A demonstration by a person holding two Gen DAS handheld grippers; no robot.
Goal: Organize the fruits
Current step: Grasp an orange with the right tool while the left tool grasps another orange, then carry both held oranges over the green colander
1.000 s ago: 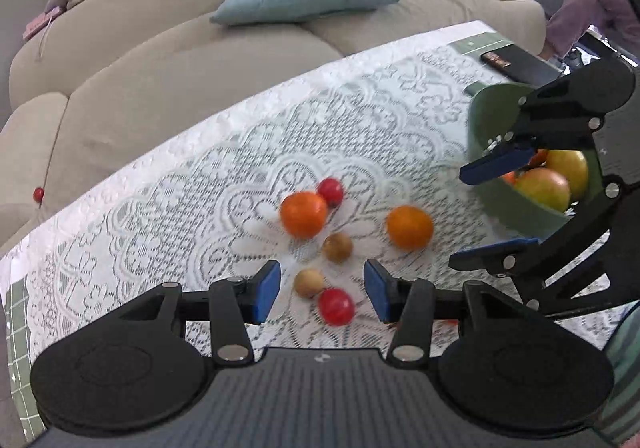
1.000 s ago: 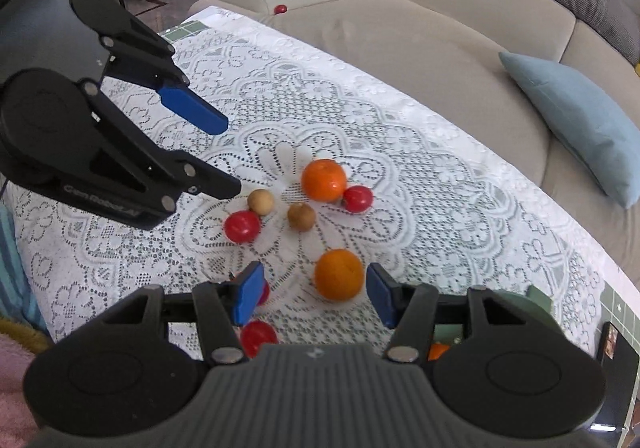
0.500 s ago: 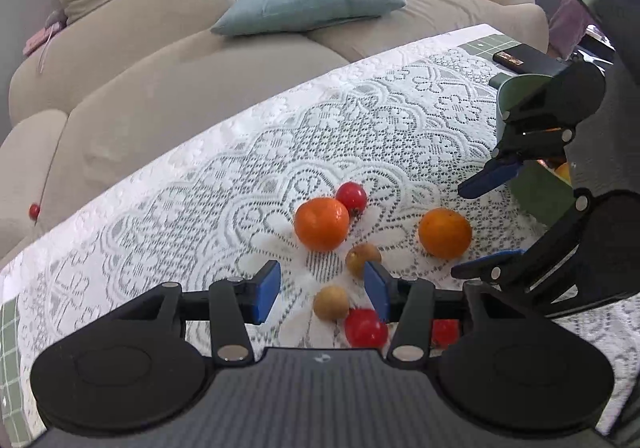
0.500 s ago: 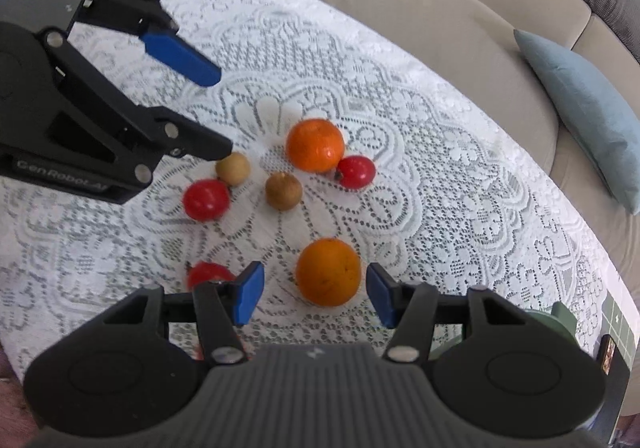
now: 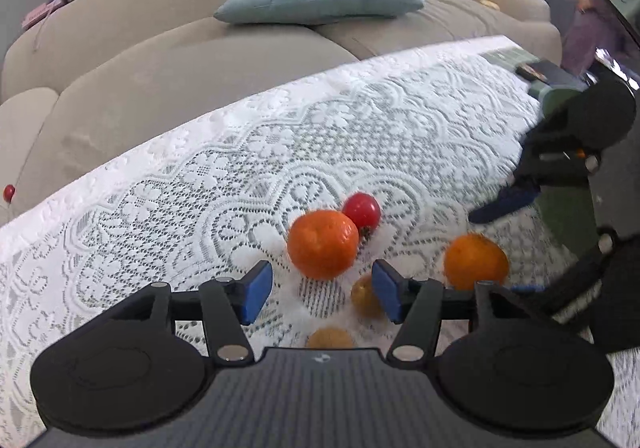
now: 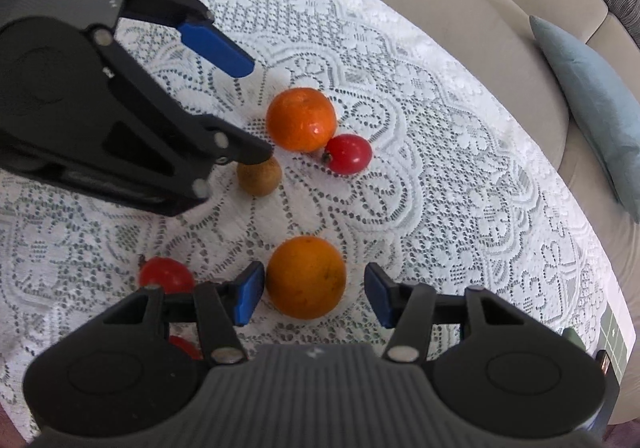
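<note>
Beside the orange (image 6: 306, 277), a tomato (image 6: 166, 274) crowds.

Both grippers sit lower and closer to the fruit on the white lace tablecloth (image 5: 360, 136) than a second ago. The left gripper (image 5: 322, 294) has just been opening; its blue pads now frame the rounder orange tangerine (image 5: 322, 243), without touching it. The right gripper (image 6: 314, 294) has just been closing around the second orange fruit (image 6: 306, 277), its left blue pad (image 6: 249, 292) just beside the skin, the other pad apart.
</note>
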